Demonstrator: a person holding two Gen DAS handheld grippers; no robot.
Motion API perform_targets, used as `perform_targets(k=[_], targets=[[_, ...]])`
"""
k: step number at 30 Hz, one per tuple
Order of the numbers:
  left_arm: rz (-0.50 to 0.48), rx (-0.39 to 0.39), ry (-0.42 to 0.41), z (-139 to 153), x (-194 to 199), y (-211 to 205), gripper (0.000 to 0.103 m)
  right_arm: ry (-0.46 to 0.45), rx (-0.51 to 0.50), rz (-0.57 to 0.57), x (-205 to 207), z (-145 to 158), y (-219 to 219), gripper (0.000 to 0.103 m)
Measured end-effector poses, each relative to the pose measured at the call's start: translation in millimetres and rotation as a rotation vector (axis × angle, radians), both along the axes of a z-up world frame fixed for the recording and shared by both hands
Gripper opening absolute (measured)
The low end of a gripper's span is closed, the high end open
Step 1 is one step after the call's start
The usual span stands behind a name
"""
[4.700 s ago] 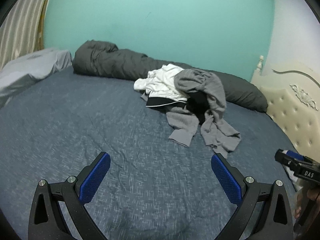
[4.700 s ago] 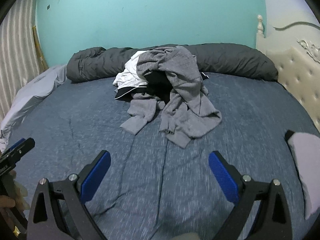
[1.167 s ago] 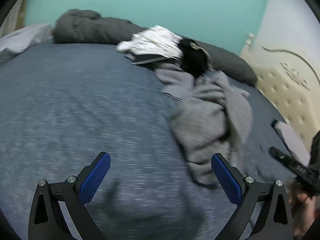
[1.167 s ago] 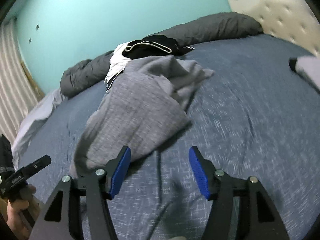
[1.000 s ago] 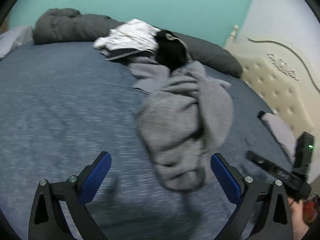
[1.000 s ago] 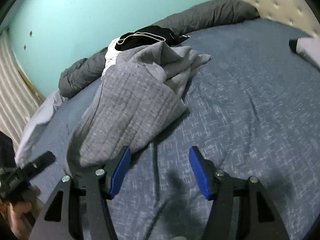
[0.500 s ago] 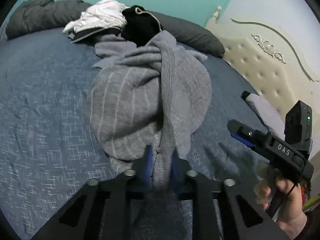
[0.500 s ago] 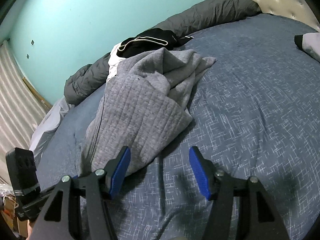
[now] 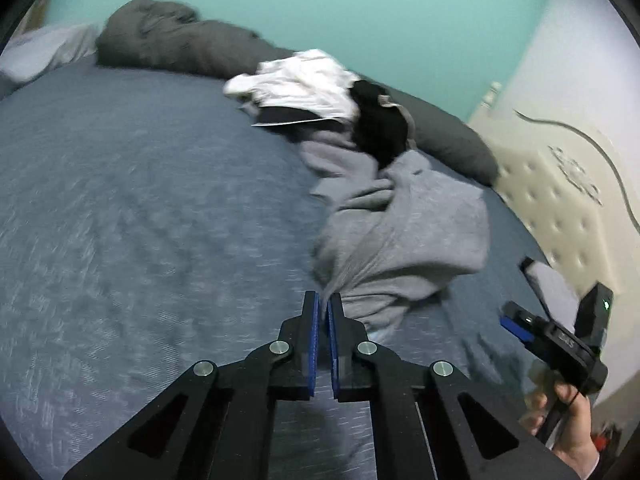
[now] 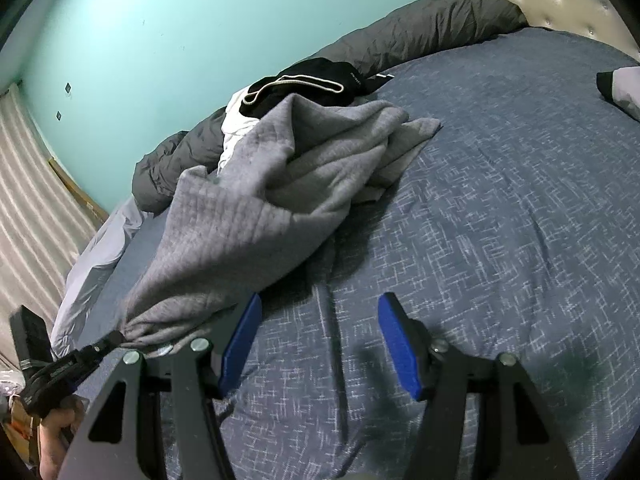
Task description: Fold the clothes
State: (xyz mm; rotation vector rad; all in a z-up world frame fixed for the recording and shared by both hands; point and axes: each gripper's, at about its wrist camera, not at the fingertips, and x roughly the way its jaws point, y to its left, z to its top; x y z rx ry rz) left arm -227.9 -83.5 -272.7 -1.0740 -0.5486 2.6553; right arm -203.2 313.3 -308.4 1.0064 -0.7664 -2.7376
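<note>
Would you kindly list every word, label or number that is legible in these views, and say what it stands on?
White lettering on the body of the right gripper, left wrist view: blurred, not readable.
Small white print on the black garment, right wrist view: too small to read.
The grey garment shows no text.
Nothing here can be quoted.

Bed cover [image 10: 500, 200]: blue-grey with a fine white crosshatch fleck. Sweatshirt [image 10: 248, 216]: heather grey with faint ribbed lines. At its 12 o'clock, garment [image 10: 316, 80]: black with a pale cord; at 11 o'clock, garment [image 9: 304, 80]: white. Duvet roll [image 10: 420, 28]: charcoal. Wall [image 10: 180, 20]: turquoise. Gripper pads [image 10: 240, 344]: blue.
</note>
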Motion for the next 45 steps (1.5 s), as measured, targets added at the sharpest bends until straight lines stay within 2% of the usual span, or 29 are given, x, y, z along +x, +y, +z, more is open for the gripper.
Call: perform_targets(k=[3, 7, 8, 10, 11, 12, 14, 18, 19, 20, 21, 26, 31, 35, 38, 43, 45], targets=[[0.002, -0.006, -0.053, -12.2, -4.7, -1.5, 0.0, -0.006, -0.001, 0.005, -2.7, -1.9, -5.6, 0.062], [-0.048, 0.045, -0.039, -5.5, -12.5, 5.3, 0.001, -0.009, 0.004, 0.007, -3.9, -3.6, -9.0, 0.062], [-0.058, 0.06, -0.03, -2.4, -15.7, 9.1, 0.006, -0.01, 0.004, 0.005, -3.9, -3.9, -8.6, 0.062], [-0.078, 0.095, -0.014, 2.9, -22.8, 18.5, 0.03, -0.013, 0.004, 0.0, -4.4, -4.6, -7.2, 0.062], [-0.088, 0.114, -0.009, 4.4, -26.3, 22.6, 0.052, -0.015, 0.003, -0.002, -4.6, -5.3, -6.7, 0.062], [-0.1, 0.133, -0.009, 4.7, -28.9, 27.5, 0.061, -0.018, 0.003, -0.004, -4.9, -5.9, -6.3, 0.062], [-0.122, 0.154, -0.009, 4.2, -33.5, 39.7, 0.061, -0.022, 0.002, -0.004, -5.3, -7.1, -6.2, 0.062], [-0.18, 0.142, -0.029, -4.5, -47.7, 64.9, 0.057, -0.029, 0.002, 0.005, -7.5, -8.8, -6.3, 0.062], [-0.199, 0.133, -0.04, -7.6, -50.0, 70.3, 0.051, -0.028, 0.001, 0.005, -7.9, -8.7, -5.8, 0.062], [-0.216, 0.117, -0.051, -10.5, -50.7, 74.9, 0.027, -0.026, -0.001, 0.003, -8.0, -8.4, -5.1, 0.062], [-0.231, 0.097, -0.061, -13.3, -50.0, 78.8, 0.009, -0.025, -0.004, 0.002, -8.1, -8.0, -4.5, 0.062], [-0.241, 0.063, -0.04, -9.0, -37.4, 77.9, 0.005, -0.02, -0.01, -0.002, -7.4, -4.8, -5.3, 0.062], [-0.163, 0.055, 0.01, 9.6, -9.6, 44.4, 0.003, -0.013, -0.014, -0.007, -5.7, -0.9, -6.5, 0.062], [-0.093, 0.043, 0.015, 19.9, 17.5, 9.4, 0.003, -0.004, -0.02, -0.012, -3.6, 2.6, -6.8, 0.062], [-0.049, 0.042, -0.032, 11.6, 26.5, -7.6, 0.003, -0.004, -0.025, -0.015, -2.9, 3.5, -7.7, 0.062], [-0.049, 0.087, -0.201, -21.0, 29.5, -20.3, 0.006, -0.006, -0.038, -0.008, -4.2, 4.1, -10.6, 0.062], [-0.044, 0.075, -0.193, -20.5, 28.6, -18.5, 0.007, -0.009, -0.037, -0.007, -4.9, 4.2, -11.3, 0.062]])
